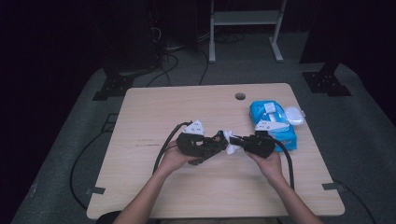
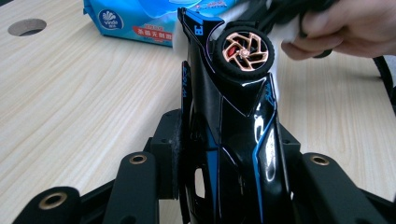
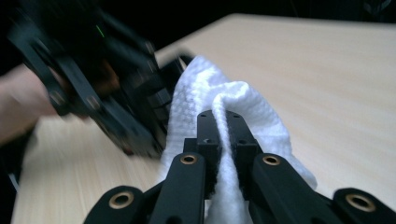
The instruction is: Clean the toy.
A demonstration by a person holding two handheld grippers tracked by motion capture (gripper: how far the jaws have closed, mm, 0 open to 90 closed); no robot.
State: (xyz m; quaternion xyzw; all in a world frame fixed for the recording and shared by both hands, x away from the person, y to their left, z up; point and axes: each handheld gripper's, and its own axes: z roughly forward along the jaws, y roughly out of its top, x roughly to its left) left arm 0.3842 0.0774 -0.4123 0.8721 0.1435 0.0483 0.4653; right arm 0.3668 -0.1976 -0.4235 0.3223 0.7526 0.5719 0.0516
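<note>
Grey carpet [image 1: 355,140], dark room

Wooden table [image 1: 154,186], blue wipes pack [image 1: 272,122] on it

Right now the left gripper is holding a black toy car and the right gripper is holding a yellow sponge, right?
Not quite. The right gripper is shut on a white wipe, not a yellow sponge; the right gripper view shows it. The left gripper does hold the black toy car.
</note>
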